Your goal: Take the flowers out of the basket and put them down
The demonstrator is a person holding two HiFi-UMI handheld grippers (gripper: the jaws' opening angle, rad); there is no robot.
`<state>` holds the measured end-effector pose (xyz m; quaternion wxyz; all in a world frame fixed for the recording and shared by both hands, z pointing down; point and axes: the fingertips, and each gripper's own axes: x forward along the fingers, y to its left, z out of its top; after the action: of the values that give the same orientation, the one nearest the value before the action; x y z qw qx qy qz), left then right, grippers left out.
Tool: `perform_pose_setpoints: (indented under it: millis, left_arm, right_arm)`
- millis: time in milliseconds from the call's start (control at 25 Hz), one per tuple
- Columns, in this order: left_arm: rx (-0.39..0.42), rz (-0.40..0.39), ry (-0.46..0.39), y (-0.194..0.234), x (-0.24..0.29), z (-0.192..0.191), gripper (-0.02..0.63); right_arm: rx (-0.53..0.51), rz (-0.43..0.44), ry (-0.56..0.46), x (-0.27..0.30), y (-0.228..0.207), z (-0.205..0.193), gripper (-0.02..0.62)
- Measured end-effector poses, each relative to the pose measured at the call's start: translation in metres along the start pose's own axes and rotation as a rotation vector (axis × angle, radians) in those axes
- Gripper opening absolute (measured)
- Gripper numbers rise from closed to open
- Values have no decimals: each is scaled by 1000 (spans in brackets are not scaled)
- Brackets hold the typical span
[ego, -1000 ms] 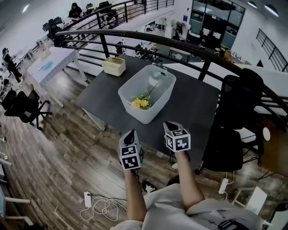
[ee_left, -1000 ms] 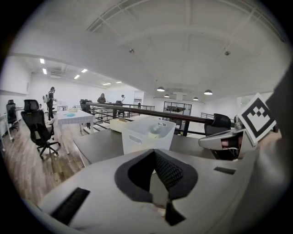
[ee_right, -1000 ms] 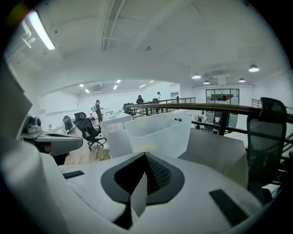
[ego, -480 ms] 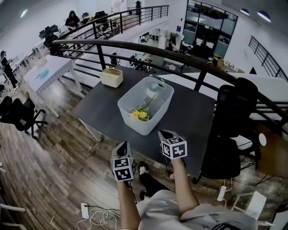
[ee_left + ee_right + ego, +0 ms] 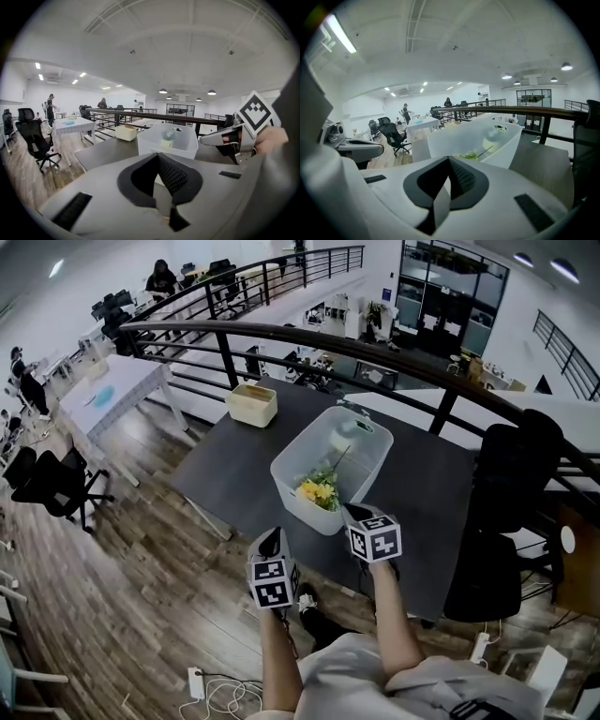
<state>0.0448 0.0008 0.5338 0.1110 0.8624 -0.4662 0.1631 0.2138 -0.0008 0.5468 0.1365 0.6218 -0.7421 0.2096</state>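
Two claws face the basket [image 5: 284, 472], and both are closed with nothing between the jaws: the left claw [image 5: 164, 176] and the right claw [image 5: 452, 176] each show their pads pressed together. The basket stands on the dark table [image 5: 220, 465], with a small cream box [image 5: 251, 405] well apart at its 10 o'clock. The flowers [image 5: 320, 491] lie on the basket floor at the near end, with the yellow heads toward 7 o'clock. The stem runs toward 1 o'clock, ending near a pale round object [image 5: 352, 433] that cannot be identified. In the head view the right claw tip sits just beside the near rim, with the flower heads close at its 11 o'clock. The left claw is held back off the table's near edge, with the flowers farther off at its 1 o'clock. Judgement: the right claw is better placed for the pick. It would need to open, clear the rim, and descend across the stem rather than along it.
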Motion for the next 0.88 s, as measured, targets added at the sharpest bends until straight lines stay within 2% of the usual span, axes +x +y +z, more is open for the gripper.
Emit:
perform_pose_setpoints:
  millis: [480,880]
  left_arm:
    - [25,-95,6,36,96,46,20]
    - [128,-165,22,46,158,96,20]
  right_arm:
    - [52,-56,-10,78,-32,52,15]
    - [185,-82,-57,130,-62,92,15]
